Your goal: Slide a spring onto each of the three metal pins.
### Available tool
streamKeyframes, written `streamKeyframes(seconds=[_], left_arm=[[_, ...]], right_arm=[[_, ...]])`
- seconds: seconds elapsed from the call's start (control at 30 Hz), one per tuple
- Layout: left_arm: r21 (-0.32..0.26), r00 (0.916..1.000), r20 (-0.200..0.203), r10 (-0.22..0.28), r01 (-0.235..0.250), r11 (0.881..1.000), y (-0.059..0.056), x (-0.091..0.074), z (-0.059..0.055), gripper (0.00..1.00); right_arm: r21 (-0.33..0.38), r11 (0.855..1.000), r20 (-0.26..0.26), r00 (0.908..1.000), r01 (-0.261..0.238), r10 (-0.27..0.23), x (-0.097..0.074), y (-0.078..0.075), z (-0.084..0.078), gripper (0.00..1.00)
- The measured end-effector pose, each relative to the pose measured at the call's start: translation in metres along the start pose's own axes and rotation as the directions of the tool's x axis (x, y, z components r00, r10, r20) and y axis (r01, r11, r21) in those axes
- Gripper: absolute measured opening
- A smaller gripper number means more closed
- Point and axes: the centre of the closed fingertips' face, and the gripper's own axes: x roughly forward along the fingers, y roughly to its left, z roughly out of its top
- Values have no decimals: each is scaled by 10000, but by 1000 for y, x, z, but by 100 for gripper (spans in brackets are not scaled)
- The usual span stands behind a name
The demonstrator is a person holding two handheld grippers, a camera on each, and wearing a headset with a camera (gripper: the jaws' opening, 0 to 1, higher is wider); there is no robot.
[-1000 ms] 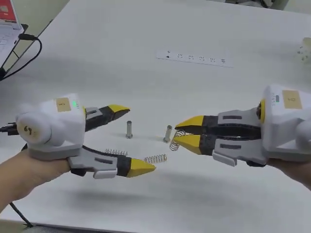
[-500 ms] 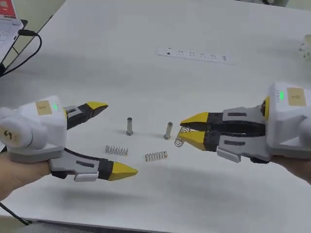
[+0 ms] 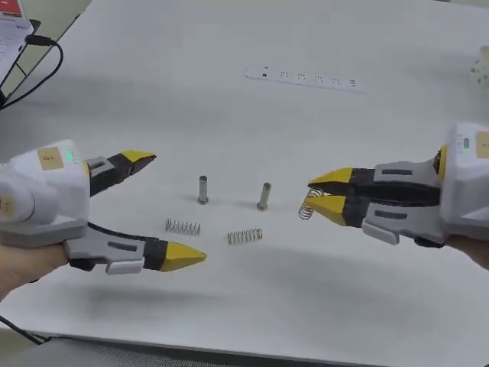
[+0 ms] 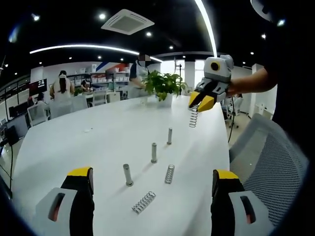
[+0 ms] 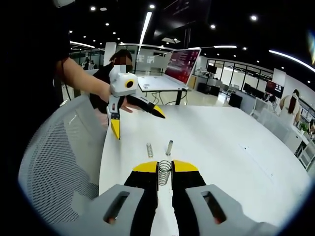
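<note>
— Where are my tongs?
— My right gripper (image 3: 317, 195), mid-right in the head view, is pinched on a spring (image 3: 307, 207). My left gripper (image 3: 177, 208), lower left, has its jaws wide apart.
— The pins?
— A pin (image 3: 202, 189) and a second pin (image 3: 264, 196) stand upright at centre; one loose spring (image 3: 182, 226) and another loose spring (image 3: 244, 236) lie just below.

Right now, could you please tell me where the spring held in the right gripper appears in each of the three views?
Head view: the spring is right of centre, in the right gripper's yellow tips.
Left gripper view: the spring hangs upper right of centre.
Right gripper view: the spring is bottom centre, between the jaws.
Shared landmark: the open left gripper, facing the spring.
</note>
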Motion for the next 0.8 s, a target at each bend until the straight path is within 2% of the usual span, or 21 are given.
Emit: streamKeyframes(seconds=[0.43,0.57,0.67,0.8], left_arm=[[-160,9999,-52,93,-94,9998,1,-4,-4,98],[-198,9998,-42,206,-207,9996,4,-5,-4,98],[-240,9997,-18,257,-257,9994,5,-7,-4,98],[-321,9996,-18,282,-283,9991,6,-8,-4,98]], right_arm=[[175,9952,-417,9945,965,-957,-15,-32,-17,7],[127,9914,-553,9900,1306,-1297,-18,-45,-21,7],[280,9869,-469,9864,1588,-1574,-21,-55,-21,7],[327,9806,-687,9793,1932,-1906,-22,-69,-28,7]])
